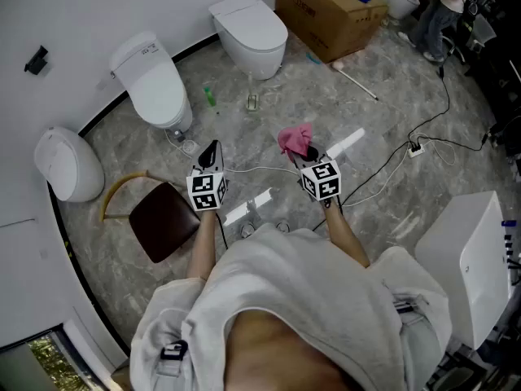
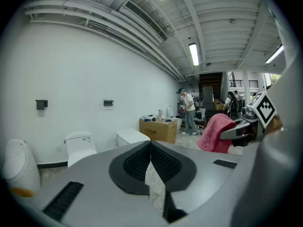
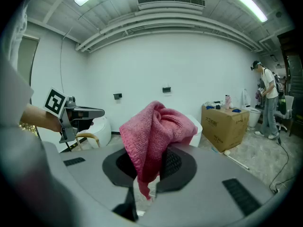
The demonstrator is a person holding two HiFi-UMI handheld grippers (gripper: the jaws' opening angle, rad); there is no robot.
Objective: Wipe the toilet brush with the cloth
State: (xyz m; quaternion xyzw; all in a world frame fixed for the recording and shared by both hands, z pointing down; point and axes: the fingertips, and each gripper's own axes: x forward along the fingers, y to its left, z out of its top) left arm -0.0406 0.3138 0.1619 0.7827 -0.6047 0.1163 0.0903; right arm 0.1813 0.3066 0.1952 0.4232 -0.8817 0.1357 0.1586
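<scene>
My right gripper (image 1: 304,156) is shut on a bunched pink cloth (image 1: 295,139), held above the floor. In the right gripper view the cloth (image 3: 156,126) bulges out over the jaws and a tail hangs down between them. My left gripper (image 1: 211,150) hangs beside it to the left, shut and holding nothing; in the left gripper view its pads (image 2: 137,162) meet at the tip. A white toilet brush (image 1: 356,81) lies on the floor far ahead by the cardboard box, well away from both grippers. Its round head (image 3: 226,152) shows in the right gripper view.
Two white toilets (image 1: 155,84) (image 1: 252,27) stand along the wall, with a third white unit (image 1: 69,165) at the left. A cardboard box (image 1: 330,10) sits at the back. A brown seat (image 1: 163,218), cables (image 1: 407,149) and a white cabinet (image 1: 468,259) lie nearby. A person (image 1: 440,6) stands at the far right.
</scene>
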